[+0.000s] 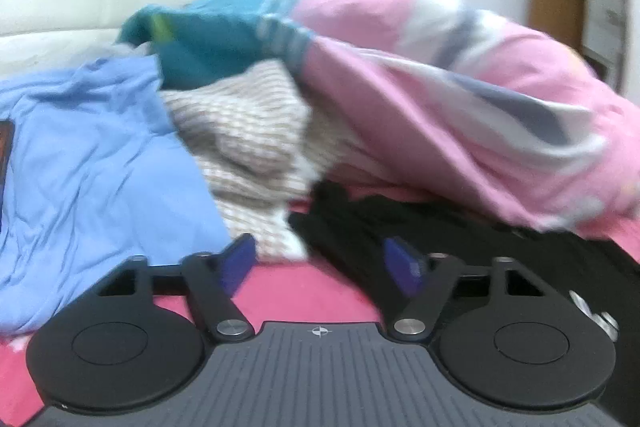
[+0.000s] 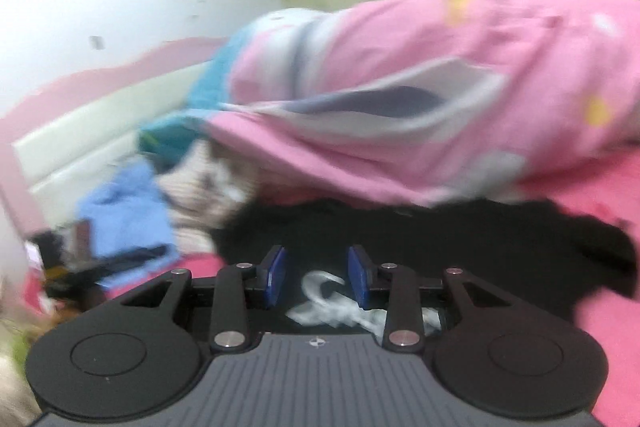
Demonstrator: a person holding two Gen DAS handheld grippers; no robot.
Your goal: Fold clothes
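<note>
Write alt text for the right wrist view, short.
The right gripper is open and empty, its blue fingers either side of a white print on a black garment lying on a pink bedsheet. Behind lie a pink patterned quilt, a light blue shirt and a checked cloth; the image is blurry.

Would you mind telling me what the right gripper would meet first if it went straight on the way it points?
Most likely the black garment with the white print: the right gripper, open, points across it. Depth is blurred, so contact height is uncertain.
</note>
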